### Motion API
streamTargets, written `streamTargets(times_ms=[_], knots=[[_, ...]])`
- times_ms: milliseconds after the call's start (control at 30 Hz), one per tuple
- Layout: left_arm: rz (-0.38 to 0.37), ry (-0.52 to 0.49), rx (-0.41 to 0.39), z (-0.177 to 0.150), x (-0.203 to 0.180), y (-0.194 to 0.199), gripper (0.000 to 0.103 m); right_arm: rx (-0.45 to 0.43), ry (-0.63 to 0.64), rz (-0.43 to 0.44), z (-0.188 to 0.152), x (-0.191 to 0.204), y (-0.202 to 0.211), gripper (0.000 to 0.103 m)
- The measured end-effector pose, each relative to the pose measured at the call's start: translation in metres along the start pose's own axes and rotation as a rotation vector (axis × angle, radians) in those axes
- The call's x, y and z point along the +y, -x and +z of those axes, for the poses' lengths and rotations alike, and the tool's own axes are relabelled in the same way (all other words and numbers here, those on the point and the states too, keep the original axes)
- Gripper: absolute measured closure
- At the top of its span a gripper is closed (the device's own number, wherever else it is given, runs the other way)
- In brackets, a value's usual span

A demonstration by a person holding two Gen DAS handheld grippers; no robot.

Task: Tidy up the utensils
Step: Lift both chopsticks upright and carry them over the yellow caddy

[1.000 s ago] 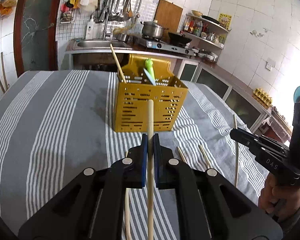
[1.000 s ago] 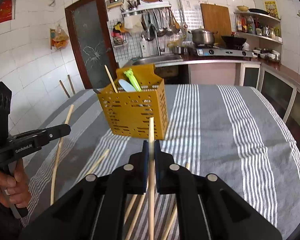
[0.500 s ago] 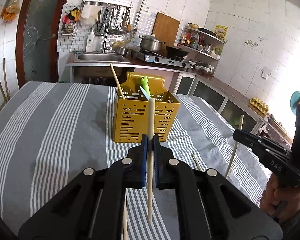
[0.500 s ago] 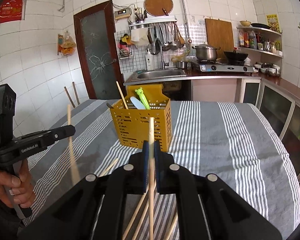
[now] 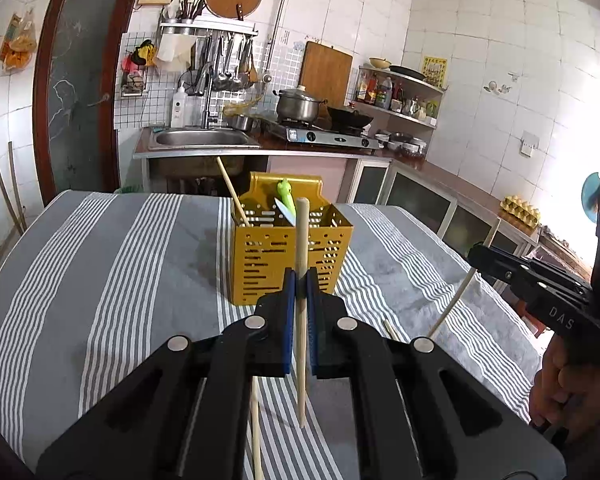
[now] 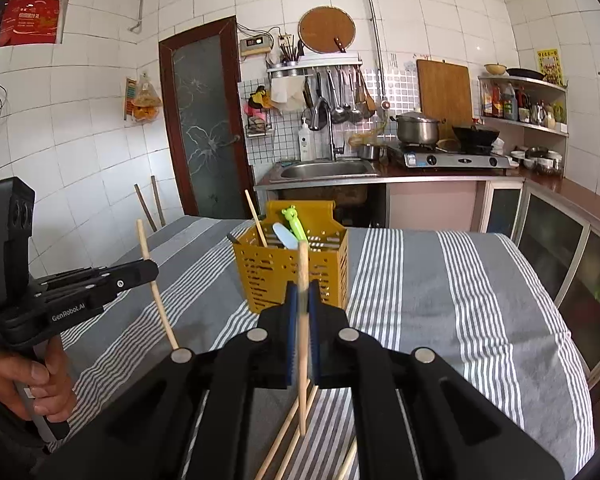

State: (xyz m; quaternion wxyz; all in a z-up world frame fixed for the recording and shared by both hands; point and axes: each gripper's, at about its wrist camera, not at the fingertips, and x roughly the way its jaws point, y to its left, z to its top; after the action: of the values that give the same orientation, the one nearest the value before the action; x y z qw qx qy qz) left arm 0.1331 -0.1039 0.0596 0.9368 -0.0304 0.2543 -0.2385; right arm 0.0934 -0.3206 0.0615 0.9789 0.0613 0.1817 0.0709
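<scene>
A yellow perforated utensil holder (image 5: 284, 256) (image 6: 296, 272) stands on the striped table. It holds one chopstick (image 5: 230, 190), a white spoon and a green utensil (image 5: 286, 196). My left gripper (image 5: 299, 280) is shut on a wooden chopstick (image 5: 300, 340), upright, lifted above the cloth in front of the holder. My right gripper (image 6: 302, 296) is shut on another chopstick (image 6: 302, 340), also upright and lifted. Each gripper shows in the other's view, the right one (image 5: 476, 252) and the left one (image 6: 152, 272).
Several loose chopsticks (image 6: 288, 440) lie on the grey striped tablecloth (image 5: 100, 272) below the grippers. Behind the table are a sink (image 5: 200, 140), a stove with a pot (image 5: 300, 108), and cabinets on the right. The table edge drops off at right (image 6: 560, 320).
Both grippers have risen and pulled back, lifting their chopsticks off the cloth. The holder now looks smaller and lower in both views.
</scene>
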Motion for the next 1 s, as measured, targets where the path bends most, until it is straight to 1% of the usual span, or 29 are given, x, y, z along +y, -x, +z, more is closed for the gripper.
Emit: streamTargets(times_ms=[433, 700, 1000], knots=[[0.006, -0.033, -0.088, 0.035, -0.002, 0.007, 0.099, -0.054, 0.033, 0.0, 0.024, 0.002, 0.003, 0.097], [0.004, -0.046, -0.131, 0.049, -0.001, 0.008, 0.099, -0.085, 0.048, -0.005, 0.041, 0.004, 0.004, 0.097], [0.014, -0.054, -0.183, 0.068, 0.001, 0.011, 0.099, -0.137, 0.073, -0.023, 0.06, 0.008, 0.006, 0.097]])
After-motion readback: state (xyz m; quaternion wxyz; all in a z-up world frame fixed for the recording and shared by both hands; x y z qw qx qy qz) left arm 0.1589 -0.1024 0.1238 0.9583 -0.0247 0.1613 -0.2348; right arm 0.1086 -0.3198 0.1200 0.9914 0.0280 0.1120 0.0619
